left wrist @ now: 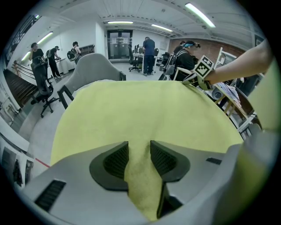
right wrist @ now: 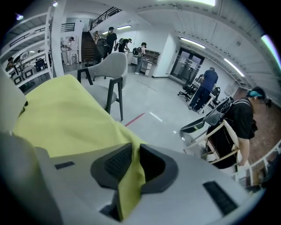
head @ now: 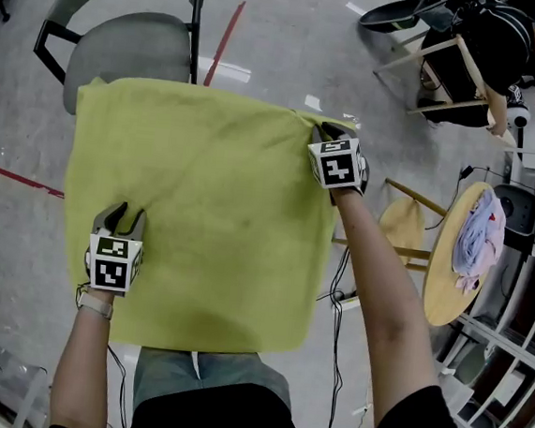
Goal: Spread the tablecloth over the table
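Right gripper (right wrist: 133, 154): jaws nearly together, pinching a thin edge of the yellow-green tablecloth (head: 201, 221) at its upper-right corner in the head view. Left gripper (left wrist: 139, 149): jaws wider, a thicker fold between the pads, apparently clamped, at the cloth's lower left. The cloth lies spread flat mid-frame, with a grey chair (head: 124, 44) beyond it at upper left.

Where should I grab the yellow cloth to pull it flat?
Probably a corner, coming down from outside the edge. The cloth lies flat in the middle, so only its edges give jaws something thin to pinch. The right gripper grips the far right corner that way; the left gripper pinches a raised fold near the left edge.
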A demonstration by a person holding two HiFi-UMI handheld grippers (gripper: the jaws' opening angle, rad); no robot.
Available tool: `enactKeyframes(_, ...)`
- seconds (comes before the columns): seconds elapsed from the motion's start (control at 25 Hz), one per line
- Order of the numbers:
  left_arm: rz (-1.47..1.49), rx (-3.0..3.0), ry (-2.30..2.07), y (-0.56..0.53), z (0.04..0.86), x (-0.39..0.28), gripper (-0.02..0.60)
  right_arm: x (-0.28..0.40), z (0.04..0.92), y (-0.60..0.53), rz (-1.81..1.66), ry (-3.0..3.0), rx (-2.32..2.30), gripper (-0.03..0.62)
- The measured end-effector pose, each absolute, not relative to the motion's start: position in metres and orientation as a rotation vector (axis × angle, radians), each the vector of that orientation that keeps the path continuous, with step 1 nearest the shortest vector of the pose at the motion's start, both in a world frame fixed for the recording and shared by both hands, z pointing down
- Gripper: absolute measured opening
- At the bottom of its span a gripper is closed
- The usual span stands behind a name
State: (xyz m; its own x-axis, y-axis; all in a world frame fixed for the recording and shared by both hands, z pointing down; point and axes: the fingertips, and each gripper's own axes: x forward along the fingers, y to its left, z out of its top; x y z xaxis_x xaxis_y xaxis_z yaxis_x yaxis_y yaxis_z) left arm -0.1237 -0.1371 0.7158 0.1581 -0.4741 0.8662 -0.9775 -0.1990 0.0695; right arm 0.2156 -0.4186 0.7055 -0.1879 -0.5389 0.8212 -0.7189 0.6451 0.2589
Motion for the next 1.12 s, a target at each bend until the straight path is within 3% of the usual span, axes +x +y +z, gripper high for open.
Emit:
enactKeyframes(0.64,0.926,1.787,-1.420,-0.151,0.714,-0.102,0.118,0.260,0.707,-0.426,0.286,-1.803,1.079,0.052)
enactKeyframes(1.12,0.936,1.874,-1.462,-0.164,0.690,-0.123,0.123,0.227,0.685,-0.388,0.313,-1.936,1.155,0.054)
